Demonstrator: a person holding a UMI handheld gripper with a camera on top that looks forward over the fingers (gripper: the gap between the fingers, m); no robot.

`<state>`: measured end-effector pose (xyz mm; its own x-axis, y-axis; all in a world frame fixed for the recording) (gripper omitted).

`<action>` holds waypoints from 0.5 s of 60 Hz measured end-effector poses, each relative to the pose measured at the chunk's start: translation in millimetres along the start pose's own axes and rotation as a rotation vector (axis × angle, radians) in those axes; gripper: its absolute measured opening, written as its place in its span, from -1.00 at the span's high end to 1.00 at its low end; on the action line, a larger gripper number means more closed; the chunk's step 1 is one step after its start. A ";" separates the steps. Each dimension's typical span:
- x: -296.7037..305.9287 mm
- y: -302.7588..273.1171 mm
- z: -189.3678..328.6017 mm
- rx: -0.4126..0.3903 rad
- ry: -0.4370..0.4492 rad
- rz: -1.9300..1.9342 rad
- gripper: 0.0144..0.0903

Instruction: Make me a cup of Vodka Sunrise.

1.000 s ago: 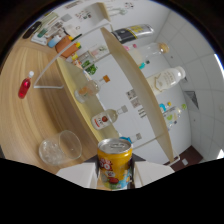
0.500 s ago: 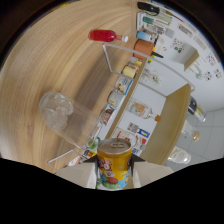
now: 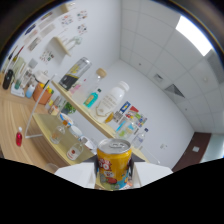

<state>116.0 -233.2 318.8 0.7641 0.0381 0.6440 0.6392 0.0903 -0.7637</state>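
- My claw (image 3: pixel 114 176) is clamped on the yellow can (image 3: pixel 113 162): the can sits upright between my two white fingers (image 3: pixel 75 175), one pressed to each side of it, and its silver top with the pull tab faces my camera
- The can's label carries bright fruit pictures on the yellow, with a red patch near the upper left; I cannot read any words on it
- My view is tipped up and sideways, so the white ceiling (image 3: pixel 165 60) with its bright light panel (image 3: pixel 194 34) fills the space beyond the can
- Beyond my fingers and to the left runs a long wooden shelf (image 3: pixel 82 107), slanting across the view, crowded with bottles
- On that shelf I can make out a big white bottle (image 3: pixel 111 101), a teal bottle (image 3: pixel 91 97) just beside it, and a dark bottle with a silver neck (image 3: pixel 74 75) further along
- An orange container (image 3: pixel 42 94) stands near the far end of the shelf
- Lower down, a wooden counter (image 3: pixel 20 150) holds a red object (image 3: pixel 19 137), well apart from the can
- Some clear glasses (image 3: pixel 75 150) stand on a lower ledge just beyond my left finger, too blurred for detail
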 end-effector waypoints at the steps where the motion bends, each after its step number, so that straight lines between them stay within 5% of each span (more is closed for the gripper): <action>1: 5.9 3.1 0.0 -0.004 0.006 0.055 0.03; 11: 42.3 71.4 -13.1 -0.078 0.049 0.507 0.03; 30: -2.8 240.2 -5.4 -0.326 0.023 0.756 0.04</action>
<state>267.9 -217.0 133.3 0.9977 -0.0481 -0.0480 -0.0584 -0.2448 -0.9678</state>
